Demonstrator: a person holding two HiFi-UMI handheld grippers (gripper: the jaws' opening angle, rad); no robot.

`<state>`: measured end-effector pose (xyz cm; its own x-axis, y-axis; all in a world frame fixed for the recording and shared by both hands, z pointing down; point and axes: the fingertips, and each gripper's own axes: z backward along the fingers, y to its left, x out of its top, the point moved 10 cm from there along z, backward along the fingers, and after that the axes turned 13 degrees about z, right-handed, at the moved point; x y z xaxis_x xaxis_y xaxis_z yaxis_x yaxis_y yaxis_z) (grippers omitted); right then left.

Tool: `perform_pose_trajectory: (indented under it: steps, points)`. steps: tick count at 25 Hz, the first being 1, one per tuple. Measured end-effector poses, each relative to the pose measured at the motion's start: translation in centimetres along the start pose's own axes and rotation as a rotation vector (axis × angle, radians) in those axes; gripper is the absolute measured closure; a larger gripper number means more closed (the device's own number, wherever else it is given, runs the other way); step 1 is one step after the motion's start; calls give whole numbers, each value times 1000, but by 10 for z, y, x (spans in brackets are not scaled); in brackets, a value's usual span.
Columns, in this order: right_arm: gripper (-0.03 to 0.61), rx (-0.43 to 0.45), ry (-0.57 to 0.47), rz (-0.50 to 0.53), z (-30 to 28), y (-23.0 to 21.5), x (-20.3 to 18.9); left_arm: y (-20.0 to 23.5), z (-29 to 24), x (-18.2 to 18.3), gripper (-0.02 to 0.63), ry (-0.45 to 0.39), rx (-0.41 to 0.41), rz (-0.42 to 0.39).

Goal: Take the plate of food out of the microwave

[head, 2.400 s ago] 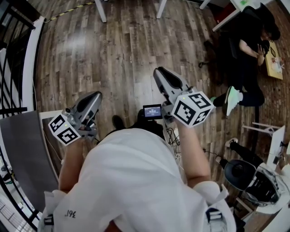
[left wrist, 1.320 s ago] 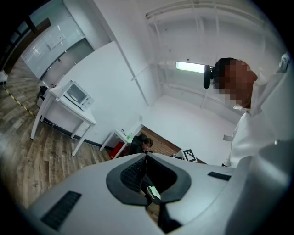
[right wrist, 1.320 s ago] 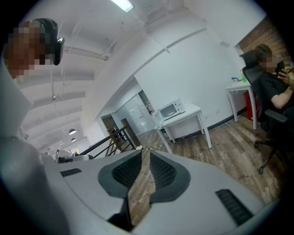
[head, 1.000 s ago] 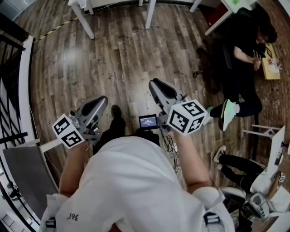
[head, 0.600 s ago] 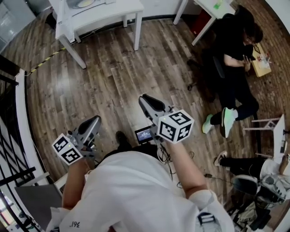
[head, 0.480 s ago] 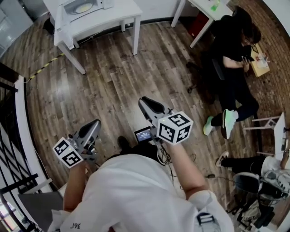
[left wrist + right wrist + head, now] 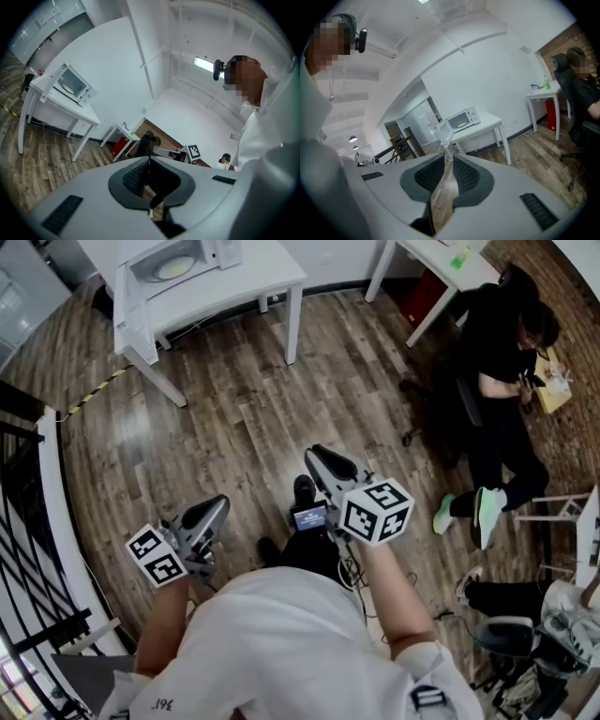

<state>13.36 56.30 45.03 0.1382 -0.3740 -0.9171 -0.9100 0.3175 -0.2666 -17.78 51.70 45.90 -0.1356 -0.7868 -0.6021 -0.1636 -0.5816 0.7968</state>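
Dark wood-plank floor fills the head view. At eleven o'clock a white rectangular table carries the white microwave oven, its door swung open and the round plate of yellowish food lying inside. Well apart from it, at seven o'clock, the left gripper has its pads pressed together on nothing. The right gripper, near centre, shows a narrow empty slit between its jaws. A seated person in black is at two o'clock.
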Motion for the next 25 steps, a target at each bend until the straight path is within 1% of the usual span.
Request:
perform_pose_trajectory:
  steps: [4,8,12,15,20,25]
  points:
    - [520,58,18,-9,-54,-44,16,31,-34,37,606,-41,53,6]
    - [520,102,40,12,-101,-97,53,58,-84,78,606,-87,95,25]
    - [520,142,59,31,-127,-148,84,72,-133,109,606,-125,124,25]
    - [520,158,62,37,-143,-182,99,82,-165,123,606,-142,142,26]
    - [520,170,59,28,-159,-224,111,94,-204,139,606,-158,175,22]
    - [520,172,61,11,-177,-242,119,110,-223,158,606,-158,212,15]
